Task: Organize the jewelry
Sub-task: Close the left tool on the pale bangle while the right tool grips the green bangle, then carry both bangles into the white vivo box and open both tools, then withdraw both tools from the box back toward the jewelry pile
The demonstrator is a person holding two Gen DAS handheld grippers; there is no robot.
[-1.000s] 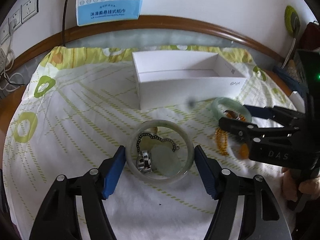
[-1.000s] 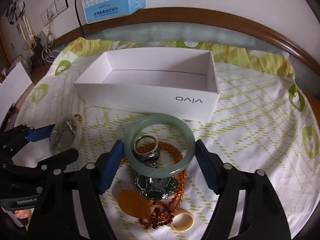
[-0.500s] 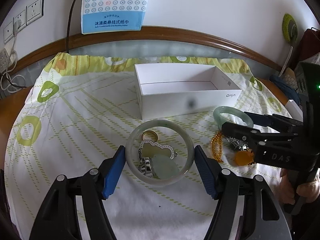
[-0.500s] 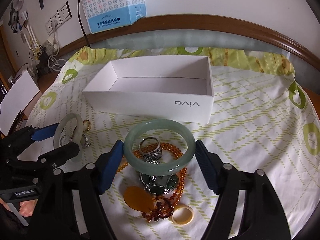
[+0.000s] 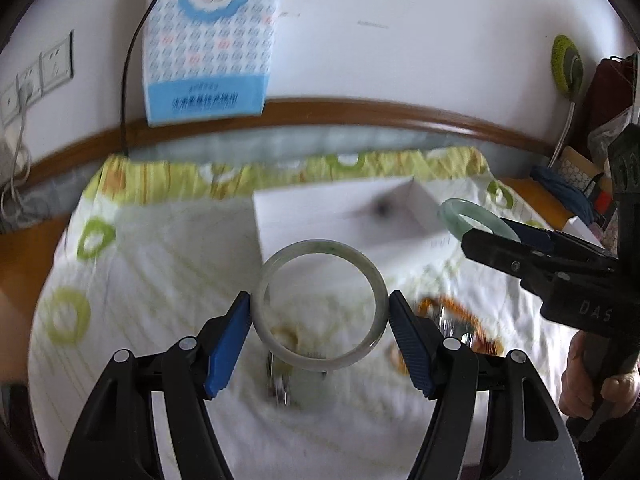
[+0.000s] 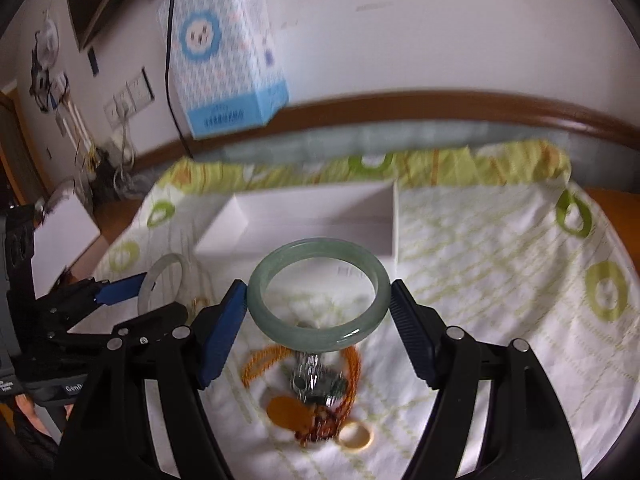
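My left gripper (image 5: pixel 320 312) is shut on a pale white-green bangle (image 5: pixel 320 247), held flat between the blue pads above the cloth. My right gripper (image 6: pixel 318 300) is shut on a darker green bangle (image 6: pixel 316 340) in the same way. Each shows in the other's view: the right gripper (image 5: pixel 486 236) with the green bangle (image 5: pixel 452 216), and the left gripper (image 6: pixel 144 300) with the pale bangle (image 6: pixel 160 268). The white open box (image 6: pixel 320 216) (image 5: pixel 328 220) lies just beyond both. Below lie amber beads (image 6: pixel 354 364), an orange pendant (image 6: pixel 286 410), a cream ring (image 6: pixel 356 438) and silver pieces (image 6: pixel 314 376).
A yellow-green patterned cloth (image 5: pixel 120 280) covers the table, whose brown wooden rim (image 5: pixel 360 112) runs along the wall. A blue tissue pack (image 5: pixel 208 40) hangs on the wall, with sockets (image 5: pixel 40 76) to its left. A hand (image 5: pixel 592 384) holds the right gripper's handle.
Both grippers have risen off the cloth with their bangles and tilted upward. The rest of the jewelry stays on the cloth below, blurred by the motion.
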